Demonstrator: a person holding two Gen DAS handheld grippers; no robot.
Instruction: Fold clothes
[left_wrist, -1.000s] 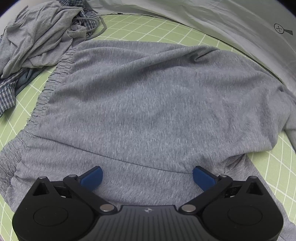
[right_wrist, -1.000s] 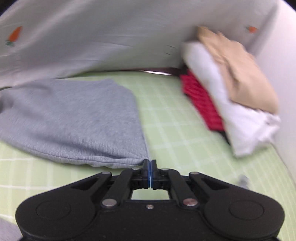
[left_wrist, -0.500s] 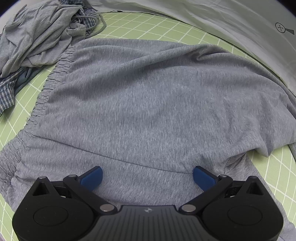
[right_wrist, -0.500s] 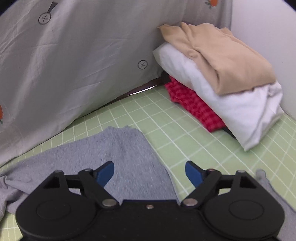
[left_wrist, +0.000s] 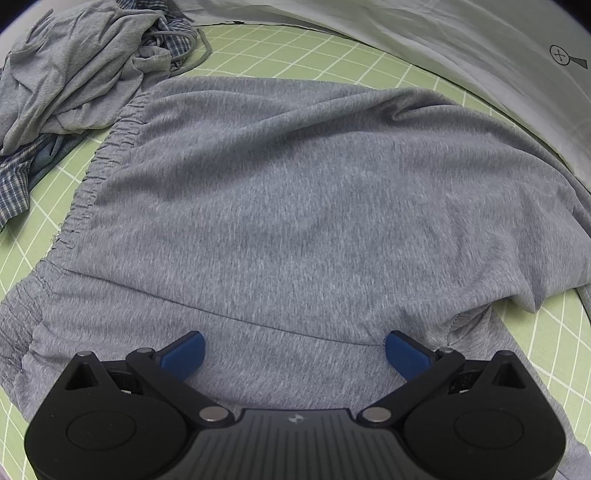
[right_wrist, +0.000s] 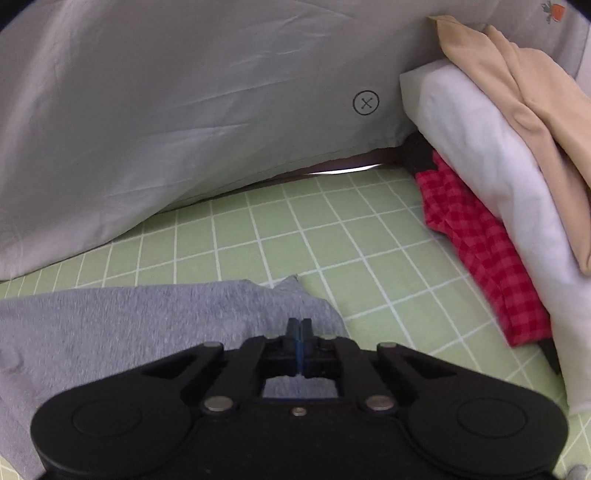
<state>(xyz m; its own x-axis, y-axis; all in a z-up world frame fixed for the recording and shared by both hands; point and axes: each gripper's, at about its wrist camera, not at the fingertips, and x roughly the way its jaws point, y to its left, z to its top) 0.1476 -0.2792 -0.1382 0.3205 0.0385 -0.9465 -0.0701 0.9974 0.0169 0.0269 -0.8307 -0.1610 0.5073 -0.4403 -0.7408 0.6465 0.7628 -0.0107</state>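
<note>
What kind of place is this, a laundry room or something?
Probably a staged clothes-folding workstation, not a home laundry. Grey shorts lie on a green gridded mat, a grey sheet with printed markers hangs behind, and a stack of folded clothes sits alongside.

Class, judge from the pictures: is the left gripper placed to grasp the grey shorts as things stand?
Probably yes: the left gripper is open right over the grey shorts, nothing lying between them.

Looks to me like a staged clothes-folding station, green grid mat (right_wrist: 332, 236) under my tongs, printed grey backdrop sheet (right_wrist: 184, 110) ahead, stacked folded garments (right_wrist: 498, 155) to their right, crumpled laundry heap (left_wrist: 74, 70) far-left
</note>
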